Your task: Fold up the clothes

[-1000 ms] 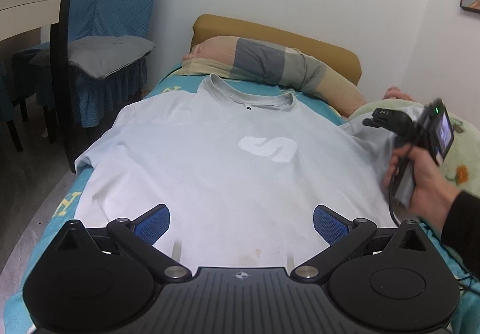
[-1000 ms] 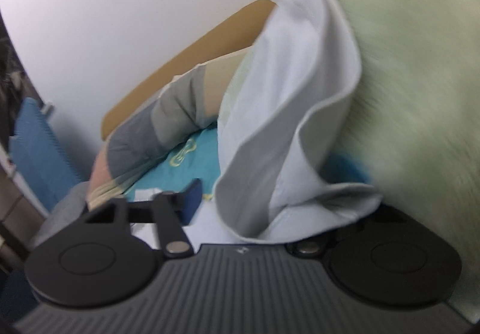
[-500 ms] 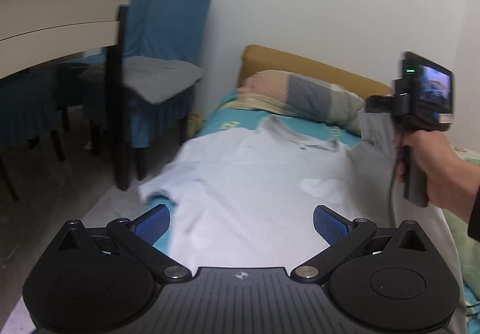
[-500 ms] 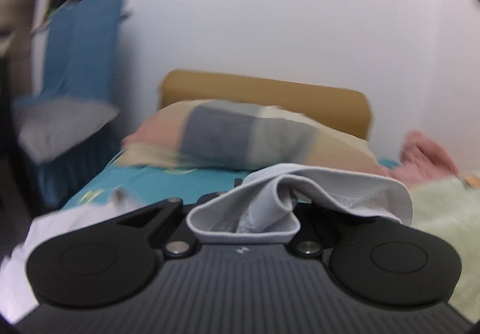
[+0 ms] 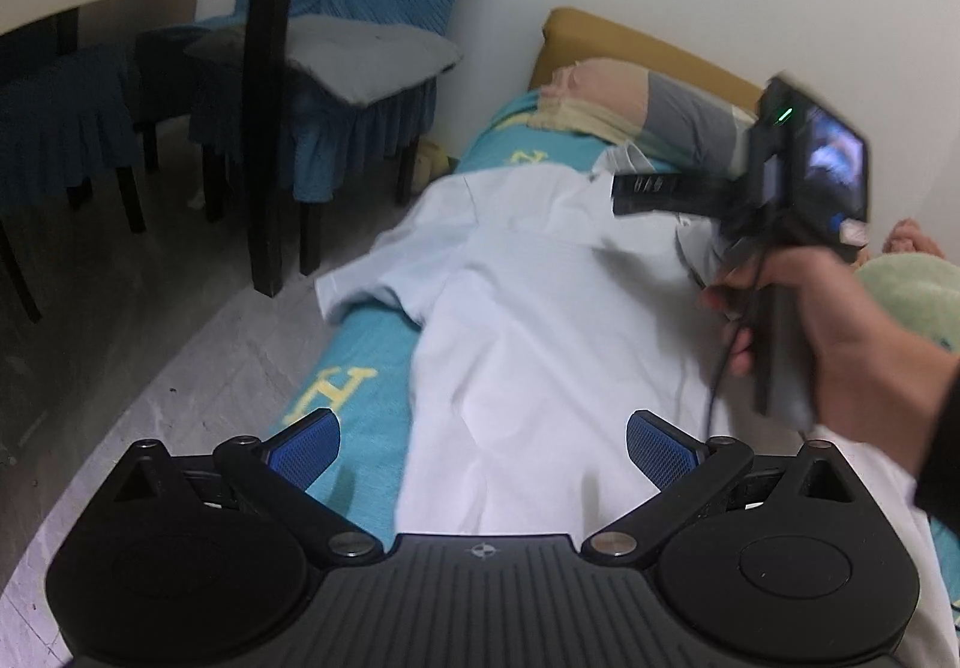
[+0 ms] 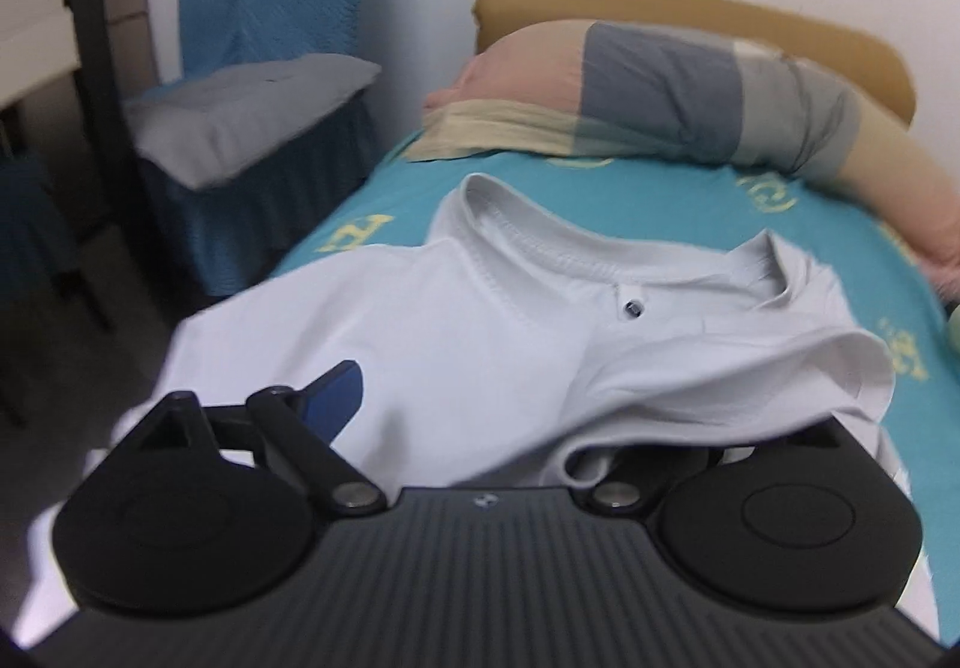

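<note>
Lying across the teal bed sheet (image 5: 354, 368), the pale T-shirt (image 5: 540, 320) is spreading from the pillow (image 6: 660, 92) end toward the camera, collar (image 6: 540, 248) pointing at the headboard (image 6: 690, 2). In the left wrist view one sleeve (image 5: 360, 284) is overhanging the bed's left edge, above the floor (image 5: 150, 380). The left gripper (image 5: 480, 446) is hovering over the shirt's lower part with its jaws spread wide and nothing between them; its left pad is sitting over bare sheet, its right pad over fabric. The right gripper (image 6: 480, 404), carried by the right hand (image 5: 840, 344), is being held over the shirt's right side near the collar. In its own view a sleeve or side fold (image 6: 738, 380) is draping over its right finger, hiding it; the left finger (image 6: 333, 395) is standing well out to the side, so the jaws appear parted, though whether any cloth is pinched cannot be told. Blue-covered chairs (image 5: 360, 68) and a table leg (image 5: 264, 128) are crowding the left of the bed.
</note>
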The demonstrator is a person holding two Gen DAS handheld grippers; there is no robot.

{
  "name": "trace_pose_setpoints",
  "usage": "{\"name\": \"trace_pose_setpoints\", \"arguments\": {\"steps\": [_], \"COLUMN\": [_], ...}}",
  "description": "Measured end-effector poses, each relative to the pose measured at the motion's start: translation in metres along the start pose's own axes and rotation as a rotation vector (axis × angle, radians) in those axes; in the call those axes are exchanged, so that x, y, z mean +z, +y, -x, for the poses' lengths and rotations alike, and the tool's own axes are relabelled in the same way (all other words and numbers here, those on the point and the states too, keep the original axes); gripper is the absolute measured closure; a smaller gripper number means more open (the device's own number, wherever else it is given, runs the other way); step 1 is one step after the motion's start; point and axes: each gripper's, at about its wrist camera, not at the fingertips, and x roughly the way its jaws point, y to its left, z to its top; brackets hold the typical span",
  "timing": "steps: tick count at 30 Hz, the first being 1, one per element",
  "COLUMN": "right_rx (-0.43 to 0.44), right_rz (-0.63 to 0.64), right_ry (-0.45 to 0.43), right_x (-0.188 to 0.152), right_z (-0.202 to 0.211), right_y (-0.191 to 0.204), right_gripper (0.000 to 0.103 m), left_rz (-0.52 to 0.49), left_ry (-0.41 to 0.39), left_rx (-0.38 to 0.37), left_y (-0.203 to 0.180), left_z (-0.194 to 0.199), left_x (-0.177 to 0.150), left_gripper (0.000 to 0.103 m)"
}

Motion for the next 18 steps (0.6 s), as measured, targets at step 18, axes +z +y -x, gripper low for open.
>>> {"name": "trace_pose_setpoints", "arguments": {"steps": [18], "right_rx": [0.059], "right_rz": [-0.191], "right_ry": [-0.091], "right_x": [-0.086], "right_z": [0.334], "right_y": [-0.053], "right_gripper": [0.012], "left_rz": [-0.147], "left_ry": [-0.082], "left_rx": [-0.048], "left_y": [-0.058], "left_z": [0.086], "left_x": [-0.026], "left_gripper": [0.000]}}
